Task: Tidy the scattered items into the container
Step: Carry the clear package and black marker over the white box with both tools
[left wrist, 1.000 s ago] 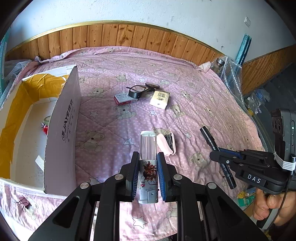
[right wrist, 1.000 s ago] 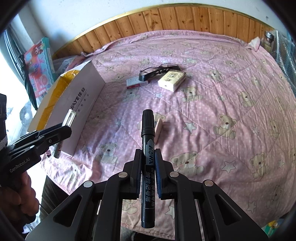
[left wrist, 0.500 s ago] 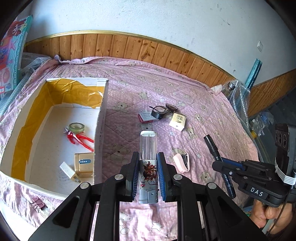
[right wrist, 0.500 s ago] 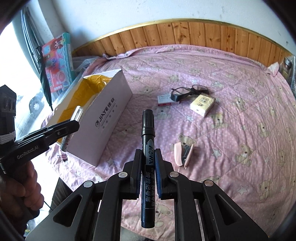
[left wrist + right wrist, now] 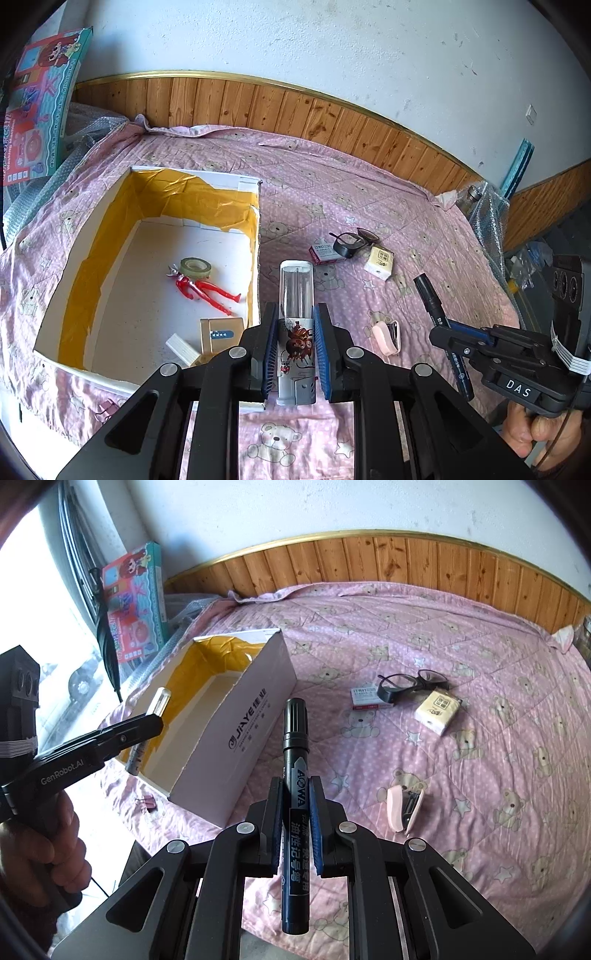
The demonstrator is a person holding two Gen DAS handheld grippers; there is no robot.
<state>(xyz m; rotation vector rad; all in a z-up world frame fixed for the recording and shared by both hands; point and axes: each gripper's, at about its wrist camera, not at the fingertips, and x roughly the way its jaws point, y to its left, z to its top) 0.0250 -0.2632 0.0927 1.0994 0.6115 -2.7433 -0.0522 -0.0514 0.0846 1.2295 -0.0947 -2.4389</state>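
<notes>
Grippers both loaded. Our left gripper [image 5: 295, 347] has its fingers pinching a clear-topped plastic case with a red cartoon sticker [image 5: 296, 325], long axis running straight out along the fingers. Our right gripper [image 5: 295, 825] has its fingers pinching a black permanent marker [image 5: 294, 775], cap forward, also in line with the fingers.

Target is the open white cardboard box with yellow tape lining [image 5: 255, 236], sitting on the pink bear-print bedspread [image 5: 369, 206]. Inside already: a roll of tape [image 5: 195, 266], a red toy figure [image 5: 201, 290], a small tan box [image 5: 221, 330] and a white block [image 5: 181, 349].

Key relation: from the left wrist view the box opening lies ahead and to the left of the case, whose tip reads just right of the near wall, so we judge a short leftward shift puts it over the opening. The left gripper is the nearer one; in the right wrist view the box sits well to the left of the marker, with its tall printed wall between.

Left on the bedspread: black glasses [image 5: 412, 683], a red-and-white small box [image 5: 364, 698], a cream packet [image 5: 437, 707] and a pink stapler [image 5: 404, 806], all well apart from the box.
</notes>
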